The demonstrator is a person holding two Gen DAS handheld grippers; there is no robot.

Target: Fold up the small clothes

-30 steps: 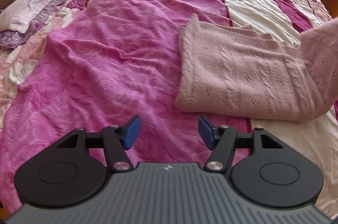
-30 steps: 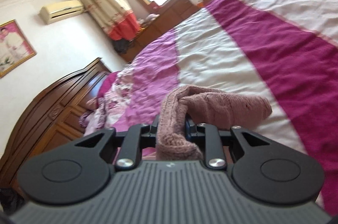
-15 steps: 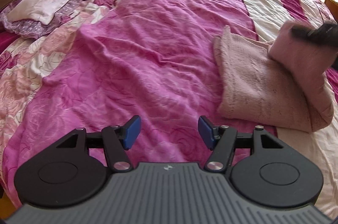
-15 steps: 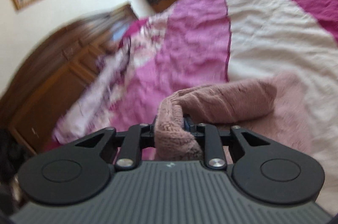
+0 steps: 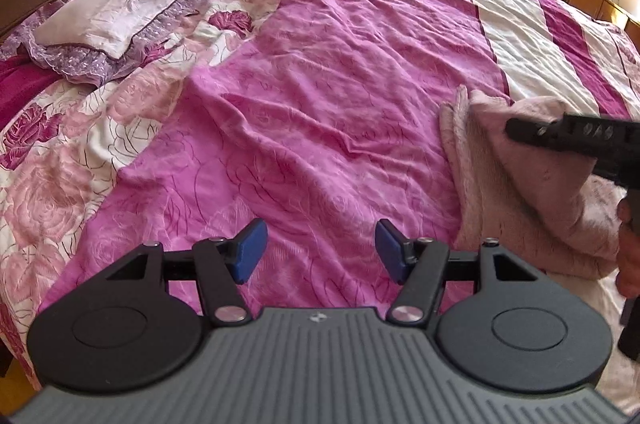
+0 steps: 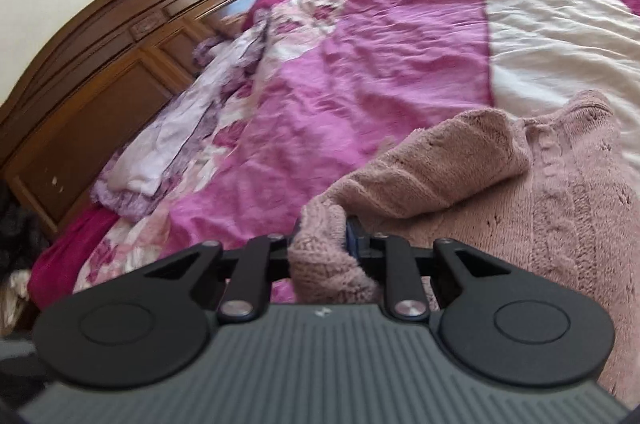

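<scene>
left tool (image 5: 318, 250): jaws held wide, nothing between, over pink bedspread (image 5: 320, 104) | right tool (image 6: 320, 244): a fold of the pink knit sweater (image 6: 560, 208) is gripped | sweater: laid on the bed toward its right side, across pink and cream stripes

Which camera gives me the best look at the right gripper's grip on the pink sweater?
The right wrist view: the right gripper is shut on a bunched edge of the pink sweater, wool filling the gap between its fingers. The left wrist view shows that gripper only side-on at the frame's right edge against the sweater, the pinch itself hidden.
</scene>
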